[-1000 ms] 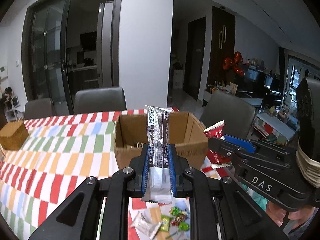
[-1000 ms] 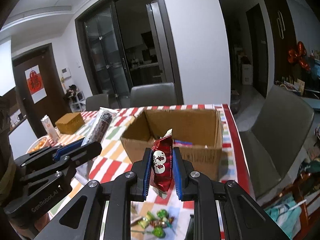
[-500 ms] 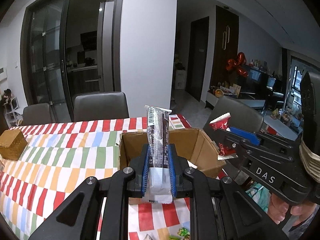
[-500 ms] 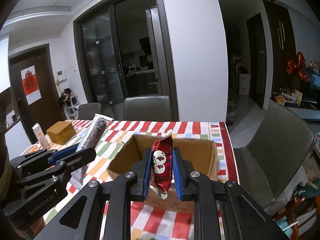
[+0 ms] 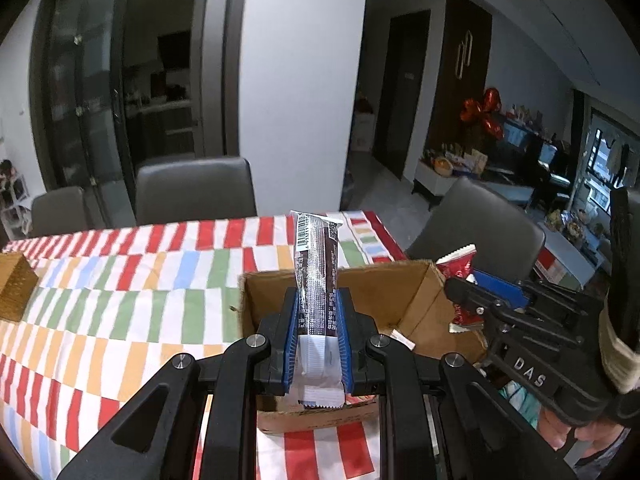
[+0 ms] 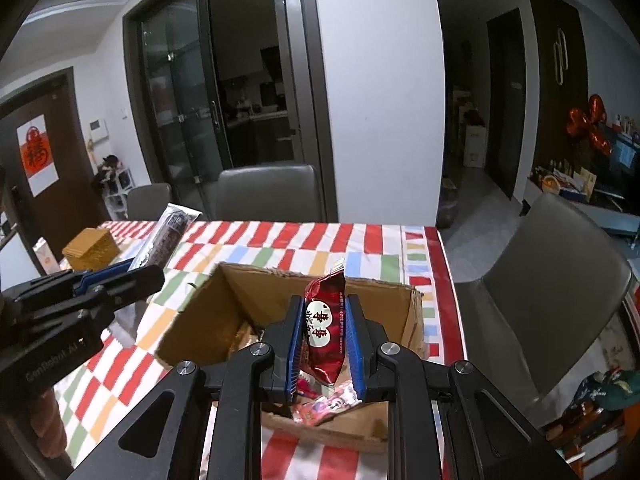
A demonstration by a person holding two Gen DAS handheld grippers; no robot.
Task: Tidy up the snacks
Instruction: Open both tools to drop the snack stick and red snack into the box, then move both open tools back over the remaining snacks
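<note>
Where the striped cloth of red, white, green, blue and orange covers the worktop (image 5: pixel 132 292), stands an open cardboard box (image 6: pixel 224 320) near its right edge. Behind the box, grey chairs (image 6: pixel 268 192), a white pillar and dark glass doors; left of the box, a small woven tan block (image 6: pixel 90 246); right of it, another grey chair (image 6: pixel 556 292).

Over the box, left tool (image 5: pixel 317 334) closed tight on a long dark wafer bar (image 5: pixel 316 276) held upright, blue pads pressed to both sides. Just right of that, above the box's right wall, right tool (image 6: pixel 325 340) clamped on a red snack packet (image 6: pixel 325 328), also upright. Inside the box, more wrappers, among them a pink one (image 6: pixel 324 406) under the red packet.

Compared with a second ago: both tools now closer to the box and higher above it, looking down into its opening; loose green and red candies on the cloth in front of the box now out of view.
</note>
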